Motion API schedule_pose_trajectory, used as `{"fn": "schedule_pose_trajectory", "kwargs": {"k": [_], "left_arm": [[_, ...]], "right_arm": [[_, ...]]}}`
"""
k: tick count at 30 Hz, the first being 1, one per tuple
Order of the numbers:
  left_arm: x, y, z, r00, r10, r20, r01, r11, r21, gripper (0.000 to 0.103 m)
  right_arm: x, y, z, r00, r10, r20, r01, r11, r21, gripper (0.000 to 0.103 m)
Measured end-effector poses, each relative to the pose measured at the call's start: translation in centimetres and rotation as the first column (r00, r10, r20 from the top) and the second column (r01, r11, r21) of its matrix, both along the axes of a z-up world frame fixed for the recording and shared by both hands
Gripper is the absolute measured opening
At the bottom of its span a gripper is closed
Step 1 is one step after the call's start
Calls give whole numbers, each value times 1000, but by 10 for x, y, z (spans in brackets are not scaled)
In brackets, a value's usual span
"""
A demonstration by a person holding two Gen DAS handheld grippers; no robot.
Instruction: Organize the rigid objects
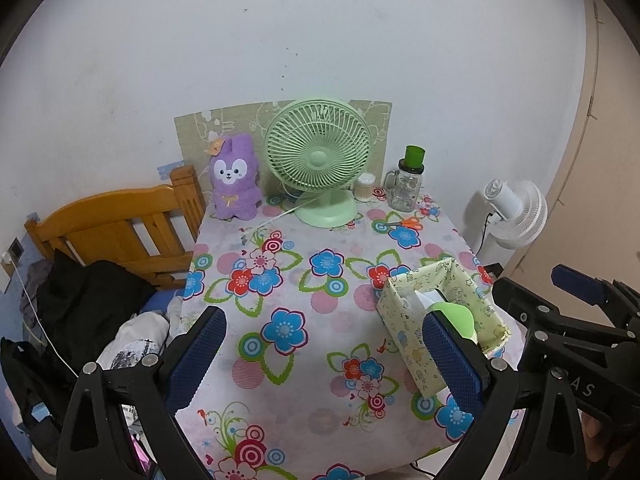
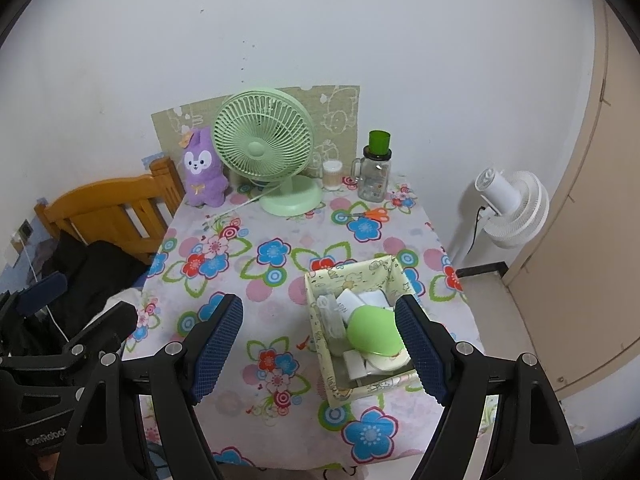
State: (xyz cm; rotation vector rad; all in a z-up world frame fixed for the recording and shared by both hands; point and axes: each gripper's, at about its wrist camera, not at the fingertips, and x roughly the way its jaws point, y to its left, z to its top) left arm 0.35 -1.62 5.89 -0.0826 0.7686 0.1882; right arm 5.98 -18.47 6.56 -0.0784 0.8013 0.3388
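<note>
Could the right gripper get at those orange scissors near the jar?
Probably yes. The right gripper is open and empty, and the scissors lie flat on bare tablecloth past the basket, with nothing covering them.

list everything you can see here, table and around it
table: one, flowered cloth, centre
desk fan: one, light green, back of table
plush toy: one, purple, back left, beside fan
jar: one, clear with white lid, right of fan
glass mug: one, clear, green cup on top, back right
scissors: one, orange handles, in front of mug
box: one, pale yellow, front right, holds green and white items
standing fan: one, white, floor right
bed frame: one, wooden, left
left hand-held gripper: one, black with blue pads, open
right hand-held gripper: one, same, open
</note>
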Motion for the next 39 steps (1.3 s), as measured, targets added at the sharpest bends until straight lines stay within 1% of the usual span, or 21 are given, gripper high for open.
{"fn": "schedule_pose_trajectory", "kwargs": {"k": [3, 10, 18, 30, 39], "left_arm": [[0, 0, 0, 1000, 4, -3, -4, 1000, -7, 100], [0, 1, 1, 1000, 20, -11, -20, 1000, 10, 103], [-1, 2, 2, 1000, 20, -13, -20, 1000, 4, 103], [4, 0, 5, 1000, 3, -26, -3, 1000, 23, 103], [10, -2, 4, 1000, -6, -30, 6, 1000, 11, 103]], "right_arm": [[0, 1, 0, 1000, -4, -3, 4, 1000, -2, 81], [0, 2, -1, 1000, -7, -11, 7, 1000, -4, 81], [0, 3, -1, 1000, -10, -14, 10, 1000, -2, 81], [3, 1, 1, 999, -28, -23, 28, 1000, 2, 81], [7, -1, 1, 999, -43, -19, 43, 999, -7, 81]]}}
